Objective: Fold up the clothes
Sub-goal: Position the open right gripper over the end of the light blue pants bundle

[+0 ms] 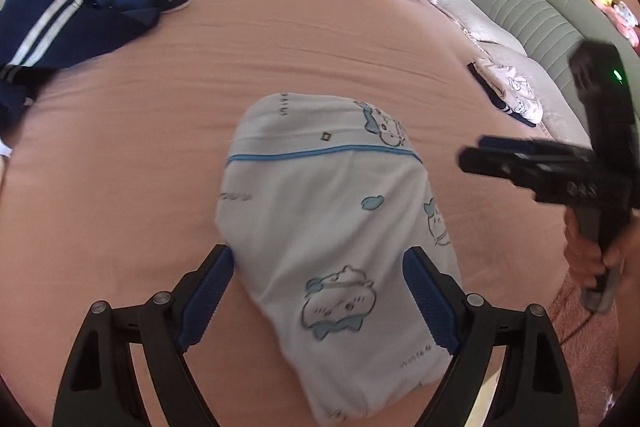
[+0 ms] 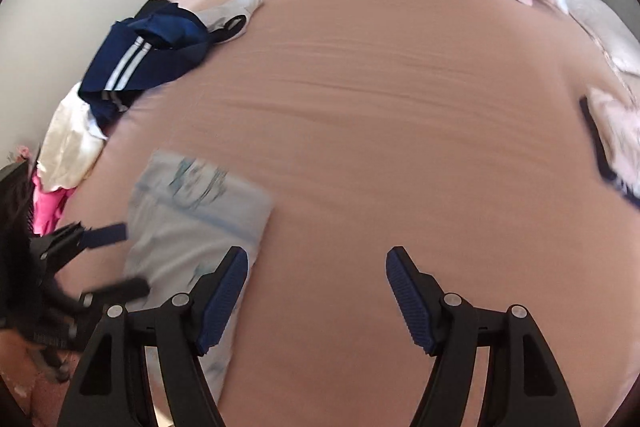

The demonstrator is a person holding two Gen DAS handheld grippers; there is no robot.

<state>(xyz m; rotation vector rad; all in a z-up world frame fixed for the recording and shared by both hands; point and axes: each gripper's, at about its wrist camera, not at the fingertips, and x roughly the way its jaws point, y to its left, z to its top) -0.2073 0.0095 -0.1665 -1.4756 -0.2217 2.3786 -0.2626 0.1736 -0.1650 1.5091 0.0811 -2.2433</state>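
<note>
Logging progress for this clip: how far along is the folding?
Done: white cartoon-print garment lies folded on the pink sheet. In hand: nothing; left gripper and right gripper are open. Left: navy white-striped garment and the other crumpled clothes beside it.

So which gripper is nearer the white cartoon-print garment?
Left. The left gripper is open, straddling the garment's near end; the right gripper is open over bare sheet beside it.

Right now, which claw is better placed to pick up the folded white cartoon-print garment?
Left. The left claw is open with the white garment between its fingers. The right claw is open over bare pink sheet, with the garment off to its left.
</note>
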